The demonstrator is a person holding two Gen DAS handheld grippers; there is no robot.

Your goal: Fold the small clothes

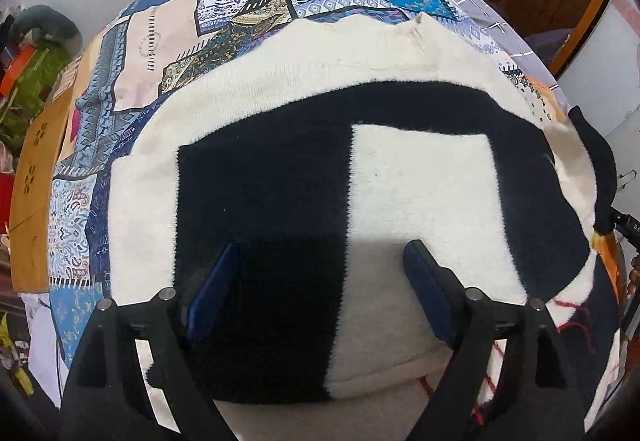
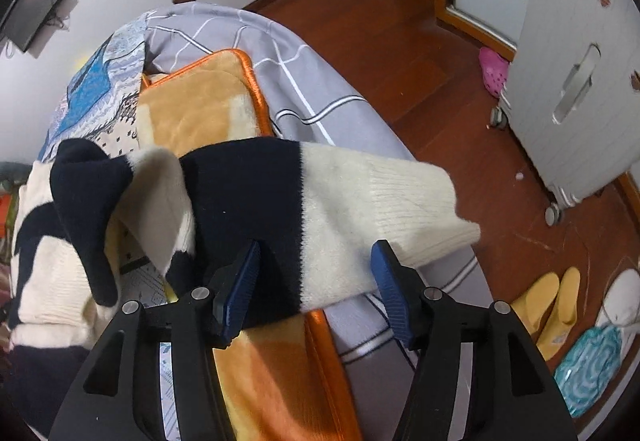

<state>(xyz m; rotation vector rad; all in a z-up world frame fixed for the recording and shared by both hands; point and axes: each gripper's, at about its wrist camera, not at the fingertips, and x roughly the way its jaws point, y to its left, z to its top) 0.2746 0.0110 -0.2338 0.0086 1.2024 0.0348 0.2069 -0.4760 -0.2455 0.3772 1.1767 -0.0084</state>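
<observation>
1. Sweater (image 1: 360,145), cream and navy knit in large blocks: body spread flat on the patchwork quilt (image 1: 248,1), directly ahead of and beneath the left gripper (image 1: 322,261); fingers set wide, nothing between them.
2. Sleeve (image 2: 340,193), navy with a ribbed cream cuff: stretched across in front of the right gripper (image 2: 316,265), apparently raised above the bedding, cuff reaching past the right-hand finger. Fingers stand wide; whether either pad touches the knit cannot be told.
3. Step in hand, as judged: bringing the sleeve over the body. Best done by closing near the navy-cream boundary, carrying it level across, and laying it flat while the left gripper steadies the body.
4. Beneath the sleeve: orange plush blanket (image 2: 200,109) on a grey checked sheet (image 2: 304,73).
5. Beyond the fingers: white suitcase (image 2: 576,73), yellow slippers (image 2: 556,301), wooden floor.
6. Unclear: the sweater's near hem, cut off by the gripper body; a bunched navy fold left of the fingers, possibly the collar.
</observation>
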